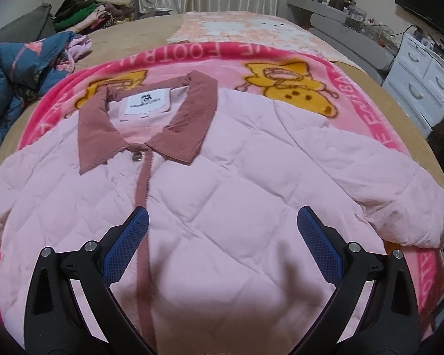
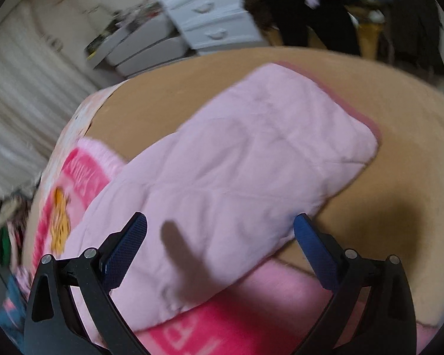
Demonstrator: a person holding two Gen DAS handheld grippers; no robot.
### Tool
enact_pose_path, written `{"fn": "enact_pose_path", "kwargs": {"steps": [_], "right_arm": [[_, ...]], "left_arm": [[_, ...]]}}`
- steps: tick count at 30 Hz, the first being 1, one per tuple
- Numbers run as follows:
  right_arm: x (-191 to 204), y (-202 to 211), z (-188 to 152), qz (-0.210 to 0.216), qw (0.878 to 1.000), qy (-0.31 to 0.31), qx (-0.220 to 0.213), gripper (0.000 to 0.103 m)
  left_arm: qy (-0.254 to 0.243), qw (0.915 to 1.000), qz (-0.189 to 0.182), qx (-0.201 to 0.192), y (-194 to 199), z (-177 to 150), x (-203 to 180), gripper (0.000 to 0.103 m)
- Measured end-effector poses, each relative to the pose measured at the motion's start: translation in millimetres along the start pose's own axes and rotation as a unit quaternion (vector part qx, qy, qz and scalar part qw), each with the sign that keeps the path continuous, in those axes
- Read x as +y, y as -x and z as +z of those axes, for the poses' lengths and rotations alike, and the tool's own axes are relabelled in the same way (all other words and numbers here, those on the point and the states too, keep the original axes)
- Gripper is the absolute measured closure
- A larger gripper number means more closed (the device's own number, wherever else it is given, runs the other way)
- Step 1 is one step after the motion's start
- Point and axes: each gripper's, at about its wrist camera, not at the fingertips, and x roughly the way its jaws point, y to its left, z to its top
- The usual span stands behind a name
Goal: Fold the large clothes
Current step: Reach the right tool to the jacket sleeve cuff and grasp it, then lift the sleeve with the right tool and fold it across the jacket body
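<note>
A light pink quilted jacket with a dusty-rose collar lies flat, front up and buttoned, on a pink cartoon blanket on the bed. My left gripper is open and empty, hovering above the jacket's chest, just right of the placket. In the right wrist view the jacket's sleeve stretches out over the tan bed sheet, its cuff far right. My right gripper is open and empty above the sleeve's near part. The right view is blurred.
A pile of clothes sits at the bed's far left, with a blue floral quilt nearer. White drawers and a grey shelf stand right of the bed; the drawers also show in the right wrist view.
</note>
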Motion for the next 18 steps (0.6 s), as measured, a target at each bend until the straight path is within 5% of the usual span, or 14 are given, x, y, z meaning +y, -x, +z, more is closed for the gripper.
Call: {"fn": "enact_pose_path", "kwargs": {"steps": [9,11,16,18], "right_arm": [[-38,-16,23,0.061,0.994,-0.093,-0.021,0.009],[-42,-16,25,0.063,0.993,-0.095,-0.038,0.041],[-30,-8,40,0.105,0.992,-0.057,-0.036,0.074],[-13,9,46,0.119,0.991,-0.015,-0.051,0.077]], "left_arm": [[0.015,0.9998,0.014,-0.004,13,8,23,0.009],[0.018,0.9996,0.019,-0.006,17,10,27,0.009],[0.015,0.9997,0.017,-0.012,32,12,33,0.009],[0.015,0.9997,0.016,-0.014,39,14,36,0.009]]}}
